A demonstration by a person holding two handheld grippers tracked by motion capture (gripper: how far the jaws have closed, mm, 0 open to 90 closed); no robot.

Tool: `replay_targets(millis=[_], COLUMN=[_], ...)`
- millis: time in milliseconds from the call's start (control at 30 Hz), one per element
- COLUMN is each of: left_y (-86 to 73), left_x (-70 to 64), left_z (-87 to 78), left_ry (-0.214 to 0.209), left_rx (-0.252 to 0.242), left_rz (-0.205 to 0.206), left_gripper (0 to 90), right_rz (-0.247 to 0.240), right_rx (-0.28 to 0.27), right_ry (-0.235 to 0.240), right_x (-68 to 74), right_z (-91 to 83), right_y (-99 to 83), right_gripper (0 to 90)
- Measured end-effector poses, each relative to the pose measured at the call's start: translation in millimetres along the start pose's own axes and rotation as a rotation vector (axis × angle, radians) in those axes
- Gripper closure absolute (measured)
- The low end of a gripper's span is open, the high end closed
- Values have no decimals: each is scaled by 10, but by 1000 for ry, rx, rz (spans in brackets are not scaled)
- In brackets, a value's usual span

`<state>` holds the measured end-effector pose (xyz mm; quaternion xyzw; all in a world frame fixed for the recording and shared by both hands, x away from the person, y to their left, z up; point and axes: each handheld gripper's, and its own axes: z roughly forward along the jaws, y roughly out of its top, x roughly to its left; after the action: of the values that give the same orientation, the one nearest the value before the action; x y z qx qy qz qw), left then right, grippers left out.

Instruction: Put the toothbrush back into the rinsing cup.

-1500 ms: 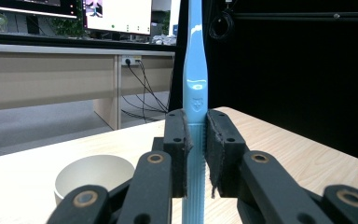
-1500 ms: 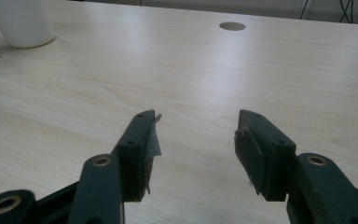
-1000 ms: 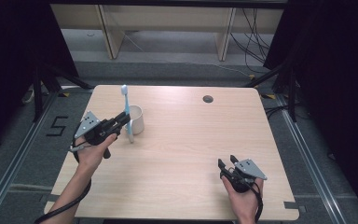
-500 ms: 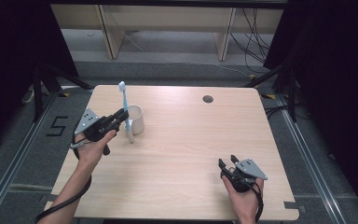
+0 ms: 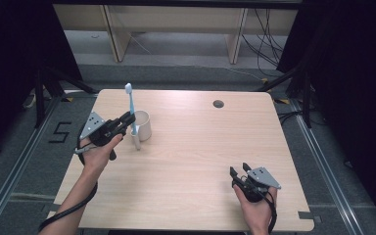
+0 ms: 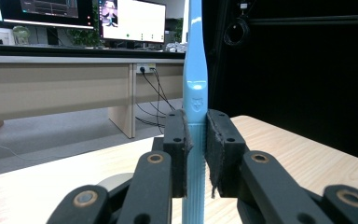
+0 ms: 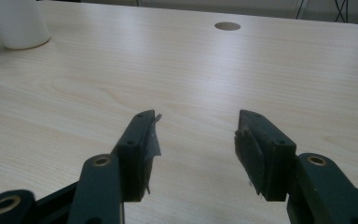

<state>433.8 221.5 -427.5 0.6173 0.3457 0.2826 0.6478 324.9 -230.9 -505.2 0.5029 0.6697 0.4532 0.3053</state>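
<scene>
- Toothbrush (image 5: pixel 131 110) clamped in my left tongs (image 5: pixel 129 119), jaws closed tight on the lower handle; in the left gripper view the blue handle (image 6: pixel 195 93) runs straight up between the pads.
- Brush stands upright, head on top, over the worktop's (image 5: pixel 196 161) rear left area.
- White cup (image 5: pixel 142 125) sits just beside the brush, on its right in the high view; can't tell if handle and cup touch.
- Small white thing (image 5: pixel 136 140) stands at the cup's near side; can't tell what it is.
- My right tongs (image 5: pixel 240 171) sit low over the near right of the worktop, jaws spread wide, nothing between them.
- Right gripper view: bare wood past the jaws, cup (image 7: pixel 16 23) far off at top left, round cable hole (image 7: pixel 227 26) at the far edge.
- Left and right tongs well apart.
</scene>
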Motion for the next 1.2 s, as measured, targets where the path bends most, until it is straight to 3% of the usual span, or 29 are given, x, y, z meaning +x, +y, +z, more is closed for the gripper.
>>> replay_targets(millis=[100, 167, 933, 1200], left_y=[-8, -15, -125, -174], left_x=[12, 19, 82, 102], left_z=[5, 12, 69, 75], left_ry=[5, 6, 27, 32], left_rx=[-1, -4, 5, 9], left_rz=[0, 3, 18, 22], left_gripper=[783, 783, 783, 782], right_rz=[4, -29, -29, 25], right_rx=[-3, -5, -5, 7], right_ry=[6, -9, -4, -2], right_x=[2, -18, -17, 22], right_z=[6, -2, 2, 0], right_y=[0, 5, 1, -5], right_gripper=[483, 483, 481, 480])
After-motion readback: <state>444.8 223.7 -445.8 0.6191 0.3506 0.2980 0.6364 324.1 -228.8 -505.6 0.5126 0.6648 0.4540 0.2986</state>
